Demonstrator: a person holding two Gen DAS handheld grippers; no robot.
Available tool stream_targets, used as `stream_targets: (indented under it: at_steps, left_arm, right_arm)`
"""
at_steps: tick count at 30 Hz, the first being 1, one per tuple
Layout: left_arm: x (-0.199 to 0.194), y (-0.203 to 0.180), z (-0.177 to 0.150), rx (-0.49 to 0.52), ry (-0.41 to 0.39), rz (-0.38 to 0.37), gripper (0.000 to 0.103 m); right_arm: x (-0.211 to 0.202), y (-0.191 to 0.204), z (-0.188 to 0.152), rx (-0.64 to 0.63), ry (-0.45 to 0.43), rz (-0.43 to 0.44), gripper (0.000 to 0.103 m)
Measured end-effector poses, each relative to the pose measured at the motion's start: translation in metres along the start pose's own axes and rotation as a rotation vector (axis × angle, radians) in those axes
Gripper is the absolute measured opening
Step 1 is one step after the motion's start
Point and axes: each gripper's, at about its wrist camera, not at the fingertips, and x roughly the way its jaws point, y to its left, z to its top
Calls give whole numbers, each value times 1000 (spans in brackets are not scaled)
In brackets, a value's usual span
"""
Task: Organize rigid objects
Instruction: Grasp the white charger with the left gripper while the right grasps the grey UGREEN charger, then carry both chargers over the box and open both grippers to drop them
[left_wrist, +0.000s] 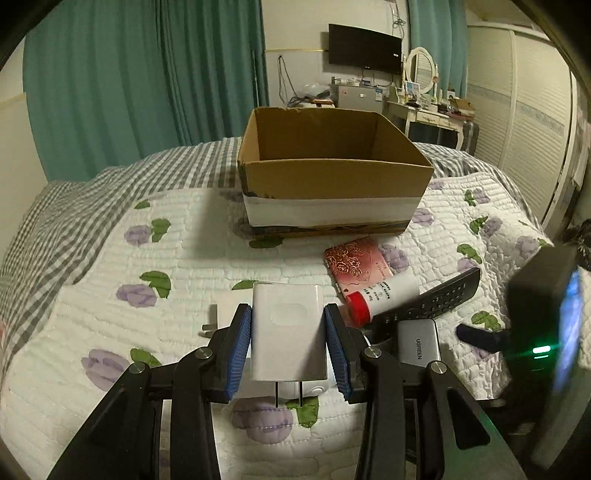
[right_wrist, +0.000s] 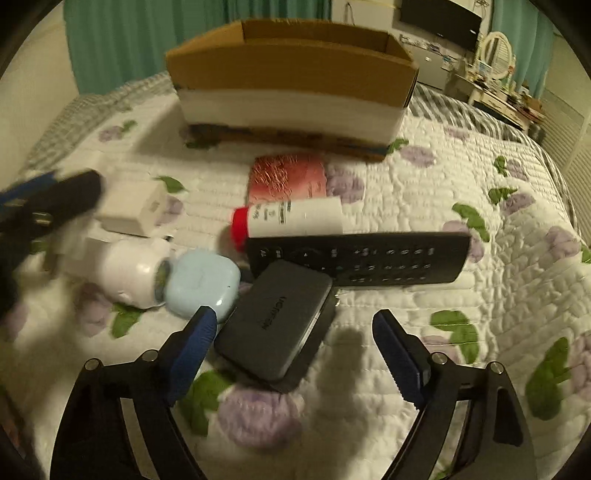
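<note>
1. White charger (left_wrist: 287, 328), one: my left gripper (left_wrist: 288, 343) clamps it above the quilt (left_wrist: 110, 295), prongs toward the camera.
2. Grey box (right_wrist: 273, 325) lettered "UGREEN", one: it lies between my right gripper's (right_wrist: 295, 354) wide-spread fingers, untouched.
3. Black remote (right_wrist: 358, 262), one, with numbered keys.
4. White tube (right_wrist: 291, 219) with red cap, one; print unreadable.
5. Cardboard box (left_wrist: 332, 177), one, behind everything.

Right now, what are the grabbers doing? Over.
Left gripper shut on white plug-in charger. Right gripper open over grey UGREEN box. Open cardboard box ahead, path clear.
</note>
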Motion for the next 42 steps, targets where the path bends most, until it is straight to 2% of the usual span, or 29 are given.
stream_targets:
  at_steps: [3,4,5,6,9,13,19,22,24,28,30,34,38,42]
  left_arm:
    - [-2,1,0,-9,-2,-7,40]
    - [-2,1,0,-9,-4,-8,40]
    - [-3,1,0,-8,-7,-9,40]
    - [-4,0,-1,-8,-10,-11,40]
    - [-7,-1,0,-11,-15,-10,40]
    - [-16,-6,3,-6,-44,-23,40]
    - [-30,-5,7,-37,-51,-24,40]
    - [-37,0,11,-83,-44,-44,40]
    - [-41,-1,15,-81,-39,-37,40]
    - [-47,-2,35,-76,-50,-45,40]
    - [-49,-2,56,-65,-71,-40,40]
    - [-37,-1,105,-14,-117,-1,40]
    - [0,2,151,10,-136,18,40]
    - [48,5,169,5,-98,-31,40]
  right_arm:
    - [14,1,-1,13,6,-20,74]
    - [14,-1,-1,21,1,-4,70]
    - [11,-3,-2,21,-7,10,61]
    - [8,-3,-2,14,-13,24,57]
    - [-1,-2,-6,-31,-15,33,47]
    - [-16,-13,-10,-18,-24,89,44]
    - [-61,-26,-5,-23,-135,112,41]
    - [-80,-30,1,-46,-192,90,41]
    - [-88,-38,8,-20,-219,115,41]
    - [-110,-54,41,-21,-307,128,41]
    - [-122,-63,60,-16,-346,140,41]
    - [-132,-77,120,-23,-427,150,41]
    - [-118,-80,168,-43,-467,147,41]
    - [-79,-83,203,-25,-454,162,41]
